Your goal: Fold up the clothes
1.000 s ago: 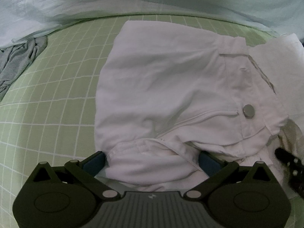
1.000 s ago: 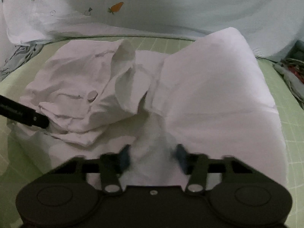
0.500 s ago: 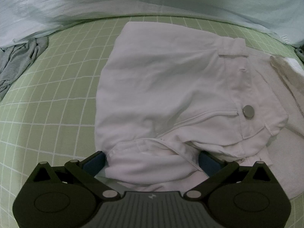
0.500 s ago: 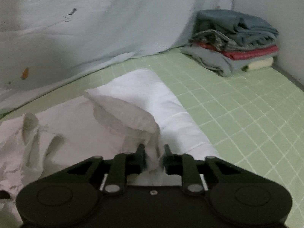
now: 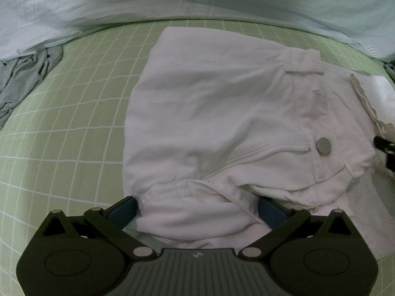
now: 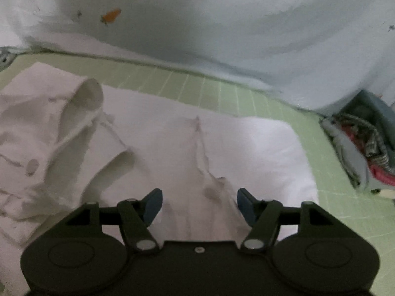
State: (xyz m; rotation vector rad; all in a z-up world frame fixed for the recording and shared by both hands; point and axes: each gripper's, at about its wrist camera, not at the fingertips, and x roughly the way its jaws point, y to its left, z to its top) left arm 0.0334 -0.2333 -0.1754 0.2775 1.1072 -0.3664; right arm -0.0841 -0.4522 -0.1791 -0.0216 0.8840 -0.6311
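Observation:
White trousers (image 5: pixel 209 103) lie on the green checked sheet (image 5: pixel 61 123), with a metal button (image 5: pixel 324 145) at the waistband. My left gripper (image 5: pixel 196 209) holds a bunched fold of them, its blue pads pressing on both sides. In the right wrist view the trouser leg (image 6: pixel 222 148) lies folded flat, the waistband and button (image 6: pixel 32 167) at the left. My right gripper (image 6: pixel 200 204) hovers over that leg with its jaws opening. The cloth lies under the gap and the pads do not touch it. One dark fingertip (image 5: pixel 385 145) of it shows at the left view's right edge.
A pale blue quilt (image 6: pixel 222 37) with carrot prints bounds the far side. A crumpled grey garment (image 5: pixel 22 79) lies at the far left. A stack of folded clothes (image 6: pixel 365 153) stands at the right. Bare green sheet shows left of the trousers.
My right gripper has let go of the trouser leg it was pinching, and its jaws have spread. It has swung back toward the waistband. The left gripper has kept still.

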